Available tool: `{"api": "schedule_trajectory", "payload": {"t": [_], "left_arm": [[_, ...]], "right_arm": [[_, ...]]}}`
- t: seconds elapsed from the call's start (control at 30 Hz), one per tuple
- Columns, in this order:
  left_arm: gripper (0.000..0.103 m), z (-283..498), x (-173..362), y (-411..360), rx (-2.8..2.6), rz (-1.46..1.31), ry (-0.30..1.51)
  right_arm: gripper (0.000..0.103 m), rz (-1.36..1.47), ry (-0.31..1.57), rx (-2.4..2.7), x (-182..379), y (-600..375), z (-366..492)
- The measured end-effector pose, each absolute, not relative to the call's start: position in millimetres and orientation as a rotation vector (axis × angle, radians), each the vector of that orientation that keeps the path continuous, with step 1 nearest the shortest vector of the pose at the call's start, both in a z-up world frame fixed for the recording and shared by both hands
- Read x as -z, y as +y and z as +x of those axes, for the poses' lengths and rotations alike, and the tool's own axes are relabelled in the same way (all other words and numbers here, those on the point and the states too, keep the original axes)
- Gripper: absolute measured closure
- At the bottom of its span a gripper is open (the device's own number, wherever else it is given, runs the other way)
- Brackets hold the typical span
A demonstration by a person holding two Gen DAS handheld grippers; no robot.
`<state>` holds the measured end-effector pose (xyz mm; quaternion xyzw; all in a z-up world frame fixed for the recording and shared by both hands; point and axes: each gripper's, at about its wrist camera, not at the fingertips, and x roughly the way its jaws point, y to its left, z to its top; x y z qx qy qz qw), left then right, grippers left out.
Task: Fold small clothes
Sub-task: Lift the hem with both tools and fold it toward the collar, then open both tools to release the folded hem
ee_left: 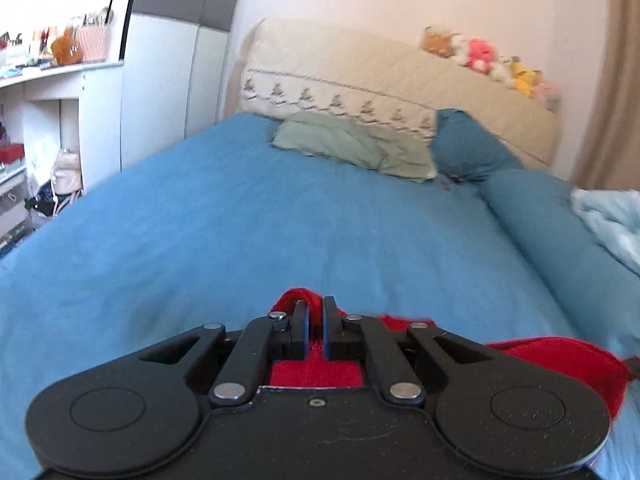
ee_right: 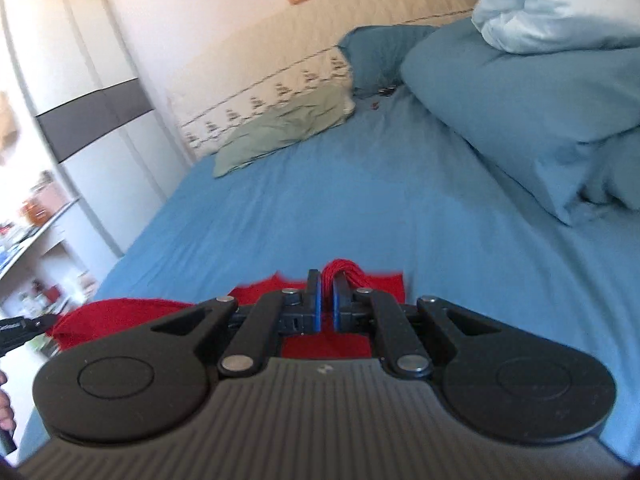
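Note:
A small red knitted garment is held up over the blue bed sheet. My left gripper is shut on one bunched edge of it, with red cloth poking out between the fingers and trailing off to the right. My right gripper is shut on another edge of the red garment, which spreads to the left below the fingers. Most of the garment is hidden under both grippers.
A green folded cloth lies near the beige headboard cover. Blue pillows and a pale blue blanket are piled on the right. A white wardrobe and cluttered shelves stand left of the bed. Plush toys top the headboard.

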<state>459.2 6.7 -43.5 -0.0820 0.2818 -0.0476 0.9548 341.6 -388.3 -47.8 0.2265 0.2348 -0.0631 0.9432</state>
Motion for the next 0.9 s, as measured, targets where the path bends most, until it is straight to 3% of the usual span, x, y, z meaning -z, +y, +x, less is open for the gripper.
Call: {"api": "schedule_trajectory", "payload": {"t": [0.23, 0.4, 0.43, 0.47, 0.5, 0.53, 0.57, 0.6, 0.63, 0.9], "left_arm": [[0.097, 567, 146, -7, -0.032, -0.164, 0.679], [0.095, 598, 176, -8, -0.038, -0.112, 0.724], [0.089, 599, 178, -7, -0.044, -0.118, 0.730], [0.081, 600, 177, -4, -0.054, -0.128, 0.724], [0.054, 599, 173, -5, -0.064, -0.129, 0.713], [0.029, 591, 169, -4, -0.067, -0.120, 0.689], [0.021, 578, 162, -3, -0.059, -0.101, 0.645], [0.010, 566, 156, -5, -0.037, -0.077, 0.618], [0.007, 554, 151, -7, -0.010, -0.053, 0.610], [0.004, 480, 192, -15, 0.162, -0.043, 0.858]], "right_arm": [[0.083, 0.477, 0.537, 0.149, 133, -404, 476], [0.080, 0.447, 0.578, 0.150, 162, -414, 515], [0.075, 0.445, 0.584, 0.148, 165, -416, 519], [0.056, 0.440, 0.584, 0.150, 167, -417, 520], [0.039, 0.437, 0.577, 0.158, 167, -418, 518], [0.006, 0.430, 0.562, 0.166, 164, -417, 512], [0.000, 0.408, 0.539, 0.172, 160, -414, 503], [0.000, 0.374, 0.513, 0.170, 157, -409, 493], [0.000, 0.325, 0.515, 0.158, 153, -401, 485], [0.000, 0.255, 0.738, 0.028, 194, -323, 441]]}}
